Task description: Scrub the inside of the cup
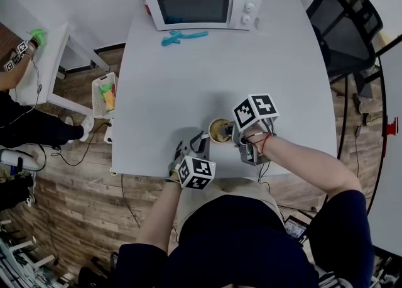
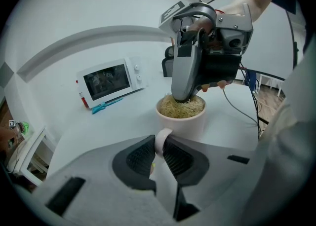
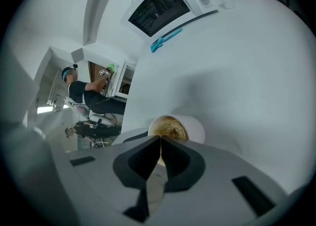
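Cup [image 2: 180,121], white, full of tan fibres [image 2: 180,106]; left tool [image 2: 159,152] grips handle [image 2: 161,136], right tool [image 3: 160,143] closed

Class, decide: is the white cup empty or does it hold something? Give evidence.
Not empty: a straw-coloured fibrous wad fills the cup to its rim, the right gripper pushed into it.

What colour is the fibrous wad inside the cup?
Straw-yellow. The wad in the cup shows best in the left gripper view.

We cannot see the cup's [image 2: 180,121] floor under the scrubber [image 2: 180,107], which also hides the tips of the right gripper's [image 2: 187,97] jaws.
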The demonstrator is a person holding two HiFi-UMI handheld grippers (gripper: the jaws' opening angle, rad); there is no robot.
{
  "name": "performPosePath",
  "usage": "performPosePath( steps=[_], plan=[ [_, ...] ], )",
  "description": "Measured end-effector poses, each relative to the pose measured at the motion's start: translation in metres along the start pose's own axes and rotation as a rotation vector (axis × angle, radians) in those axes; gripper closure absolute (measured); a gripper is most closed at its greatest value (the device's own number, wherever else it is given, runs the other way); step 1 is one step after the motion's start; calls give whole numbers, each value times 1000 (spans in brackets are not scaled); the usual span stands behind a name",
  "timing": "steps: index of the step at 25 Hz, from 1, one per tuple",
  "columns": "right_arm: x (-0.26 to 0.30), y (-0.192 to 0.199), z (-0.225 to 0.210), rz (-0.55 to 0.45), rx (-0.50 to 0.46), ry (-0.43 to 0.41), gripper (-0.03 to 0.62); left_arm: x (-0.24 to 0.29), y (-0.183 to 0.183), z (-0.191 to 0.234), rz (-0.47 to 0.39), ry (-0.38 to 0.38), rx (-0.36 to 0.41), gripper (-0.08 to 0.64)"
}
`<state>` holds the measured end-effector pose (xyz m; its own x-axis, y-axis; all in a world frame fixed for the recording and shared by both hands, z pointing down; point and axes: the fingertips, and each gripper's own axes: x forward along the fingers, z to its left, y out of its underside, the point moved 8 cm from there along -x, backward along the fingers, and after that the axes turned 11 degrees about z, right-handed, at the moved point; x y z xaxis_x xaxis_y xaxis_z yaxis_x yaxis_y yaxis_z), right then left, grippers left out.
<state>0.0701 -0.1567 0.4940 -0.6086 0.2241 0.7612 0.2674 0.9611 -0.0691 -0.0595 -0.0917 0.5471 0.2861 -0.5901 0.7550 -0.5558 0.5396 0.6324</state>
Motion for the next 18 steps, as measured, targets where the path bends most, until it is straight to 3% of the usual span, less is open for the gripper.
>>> performPosePath(
  steps=[7, 18],
  plan=[
    [-15, 7, 11, -45, -104, 4, 561, 0, 0, -1, 0, 1, 1, 503],
    [-44, 22, 19, -136, -148, -46, 561, 1, 0, -1, 2, -8, -9, 503]
  ],
)
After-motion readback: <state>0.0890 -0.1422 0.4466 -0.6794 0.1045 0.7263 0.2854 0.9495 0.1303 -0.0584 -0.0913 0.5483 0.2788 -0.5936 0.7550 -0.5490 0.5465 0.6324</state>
